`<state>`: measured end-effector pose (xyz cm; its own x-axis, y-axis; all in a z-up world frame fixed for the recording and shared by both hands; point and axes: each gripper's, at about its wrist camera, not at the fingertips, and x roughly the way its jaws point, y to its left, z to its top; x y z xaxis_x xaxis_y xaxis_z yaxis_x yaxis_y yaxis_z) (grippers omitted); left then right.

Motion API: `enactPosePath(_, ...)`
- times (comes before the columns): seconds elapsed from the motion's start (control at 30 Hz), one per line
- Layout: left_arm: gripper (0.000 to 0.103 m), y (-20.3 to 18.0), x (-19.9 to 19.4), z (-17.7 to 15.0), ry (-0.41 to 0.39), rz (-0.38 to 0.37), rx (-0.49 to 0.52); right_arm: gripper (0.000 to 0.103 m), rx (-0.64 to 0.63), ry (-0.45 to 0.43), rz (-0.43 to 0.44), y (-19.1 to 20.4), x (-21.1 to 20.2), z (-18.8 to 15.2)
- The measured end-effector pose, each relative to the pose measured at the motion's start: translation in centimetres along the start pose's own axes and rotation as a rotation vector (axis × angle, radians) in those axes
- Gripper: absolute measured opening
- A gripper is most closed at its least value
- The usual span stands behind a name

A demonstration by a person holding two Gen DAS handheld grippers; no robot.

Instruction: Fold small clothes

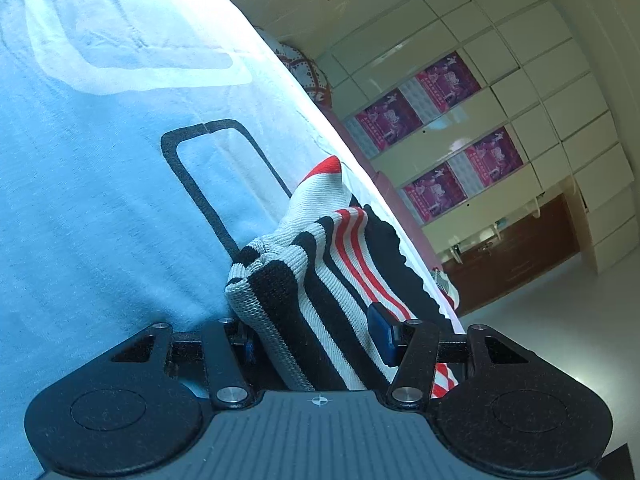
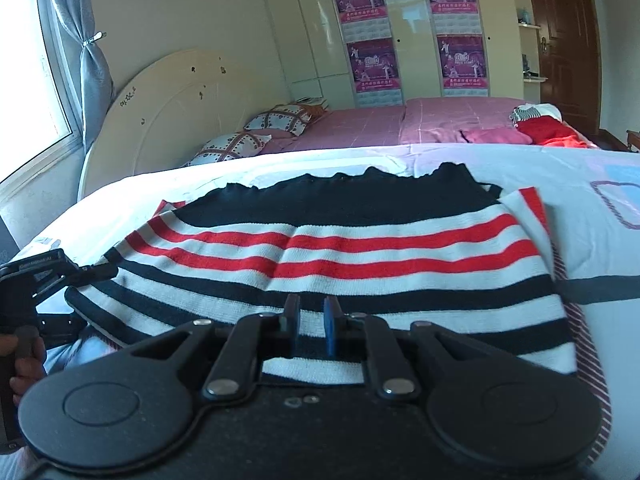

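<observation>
A knit sweater point(image 2: 360, 248) with black, white and red stripes lies spread on the pale printed sheet point(image 2: 580, 184) of the near bed. My right gripper point(image 2: 312, 326) sits on its near hem, with the blue pads almost together and a narrow ridge of knit pinched between them. My left gripper point(image 1: 316, 340) is shut on a bunched fold of the sweater point(image 1: 320, 280) at its side edge, and the cloth fills the gap between the fingers. In the right wrist view the left gripper point(image 2: 86, 274) shows at the far left, holding that edge, with a person's hand point(image 2: 24, 360) behind it.
A pink bed point(image 2: 360, 128) with patterned pillows point(image 2: 280, 118) stands behind, with red and pink clothes point(image 2: 548, 130) piled at its right end. Behind it are a cream headboard point(image 2: 172, 112), a wardrobe with purple posters point(image 2: 372, 64) and a brown door point(image 2: 560, 40).
</observation>
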<state>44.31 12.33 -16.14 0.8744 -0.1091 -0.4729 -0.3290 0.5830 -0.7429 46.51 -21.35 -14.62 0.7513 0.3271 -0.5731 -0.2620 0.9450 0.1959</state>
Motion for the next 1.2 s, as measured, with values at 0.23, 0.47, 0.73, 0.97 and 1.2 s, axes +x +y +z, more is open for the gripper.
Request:
enactPosePath(0.23,0.053,0.6,-0.2,0.0,0.004,-0.015,-0.012,0.012,0.008,0.015,-0.003,1.5,1.9,0.5)
enactPosePath(0.47,0.053,1.0,-0.4,0.3,0.023,-0.033,0.012,0.012,0.013,0.016,-0.071,3.0,2.9,2.2)
enactPosePath(0.73,0.052,1.1,0.0,0.6,0.036,-0.046,0.025,0.012,0.008,0.050,-0.132,4.8,4.2,3.1)
enactPosePath(0.97,0.035,2.0,0.6,0.9,0.053,-0.062,0.020,0.012,-0.004,0.079,-0.163,5.6,5.1,2.8)
enactPosePath(1.2,0.020,3.2,0.8,0.8,0.055,-0.107,-0.021,0.012,-0.002,0.091,-0.183,6.0,5.8,2.2)
